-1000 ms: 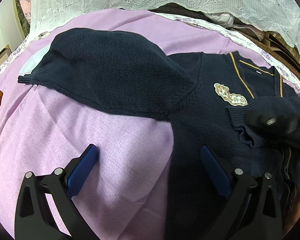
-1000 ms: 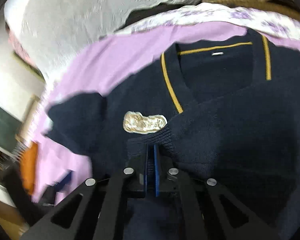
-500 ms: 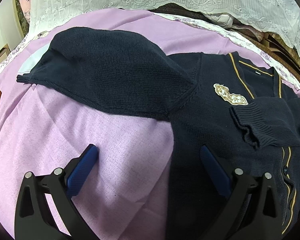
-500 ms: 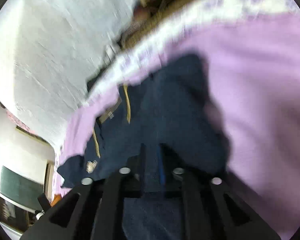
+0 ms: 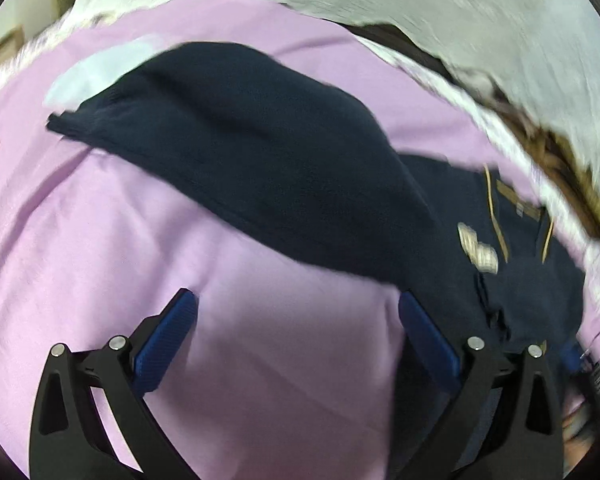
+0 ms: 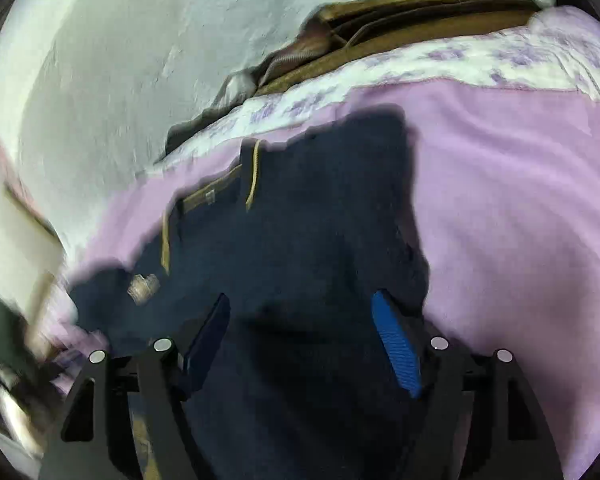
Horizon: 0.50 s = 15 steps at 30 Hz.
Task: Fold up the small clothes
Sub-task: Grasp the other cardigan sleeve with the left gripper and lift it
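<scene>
My left gripper (image 5: 298, 328) hangs spread over the lilac sheet (image 5: 100, 240); my right gripper (image 6: 300, 332) jaws are opening above the navy cardigan (image 6: 300, 220), pinching nothing.

A lilac sheet (image 5: 100, 240) is spread over the bed, and its weave is creased in places. Along the far edge a white border printed with purple flowers (image 6: 480, 56) is seen. A navy knitted cardigan (image 5: 280, 168) with yellow trim and a pale chest badge (image 5: 478, 250) is laid directly on the sheet, one sleeve stretched out sideways. A pale blue patch (image 5: 96, 72) lies on the sheet just beyond that sleeve's cuff.
</scene>
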Motion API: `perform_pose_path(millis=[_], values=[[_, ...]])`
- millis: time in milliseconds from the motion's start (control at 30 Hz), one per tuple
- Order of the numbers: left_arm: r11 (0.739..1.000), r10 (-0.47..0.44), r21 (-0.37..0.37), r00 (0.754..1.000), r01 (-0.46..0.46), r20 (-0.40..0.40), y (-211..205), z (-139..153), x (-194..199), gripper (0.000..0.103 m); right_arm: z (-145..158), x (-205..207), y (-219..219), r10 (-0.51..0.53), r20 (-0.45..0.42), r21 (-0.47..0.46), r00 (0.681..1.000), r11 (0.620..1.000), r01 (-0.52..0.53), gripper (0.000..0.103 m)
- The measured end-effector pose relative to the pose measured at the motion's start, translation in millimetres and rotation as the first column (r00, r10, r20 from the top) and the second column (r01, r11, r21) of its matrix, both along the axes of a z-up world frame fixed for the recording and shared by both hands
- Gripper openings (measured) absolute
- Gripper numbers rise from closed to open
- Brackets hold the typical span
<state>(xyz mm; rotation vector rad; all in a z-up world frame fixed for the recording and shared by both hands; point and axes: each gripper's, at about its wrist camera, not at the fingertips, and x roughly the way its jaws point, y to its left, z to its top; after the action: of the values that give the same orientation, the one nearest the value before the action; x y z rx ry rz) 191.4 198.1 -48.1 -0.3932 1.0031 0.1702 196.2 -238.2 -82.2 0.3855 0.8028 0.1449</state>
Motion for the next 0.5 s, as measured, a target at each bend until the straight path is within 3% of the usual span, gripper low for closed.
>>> perform_pose_path(millis=[67,133,200,367,500], values=[[0.999,0.036,-0.03,0.999,-0.036,0.006,27.2,3.2,0.2,0.099,10.4,-13.6,1.1,-0.031,0.022,-0.025,0.999,0.999,0.032,0.074],[0.982,0.045,-0.186,0.998,-0.037,0.039,55.8,4.6,0.0,0.099,17.8,-25.8,-4.3,-0.046,0.063,0.003,0.997,0.999,0.046,0.074],[0.956,0.063,-0.291,0.996,-0.042,0.064,74.5,5.9,2.2,0.099,22.0,-47.3,-12.1,-0.061,0.099,0.047,0.993,0.997,0.057,0.074],[0.935,0.086,-0.354,0.987,-0.034,0.133,99.0,3.0,21.9,0.099,11.9,-71.9,-19.9,-0.072,0.095,0.09,0.993,0.994,0.064,0.074],[0.863,0.177,-0.501,0.966,-0.061,0.187,132.4,-6.4,32.9,0.098,-0.8,-67.1,-29.3,-0.085,0.048,0.18,0.995,0.981,0.075,0.073]])
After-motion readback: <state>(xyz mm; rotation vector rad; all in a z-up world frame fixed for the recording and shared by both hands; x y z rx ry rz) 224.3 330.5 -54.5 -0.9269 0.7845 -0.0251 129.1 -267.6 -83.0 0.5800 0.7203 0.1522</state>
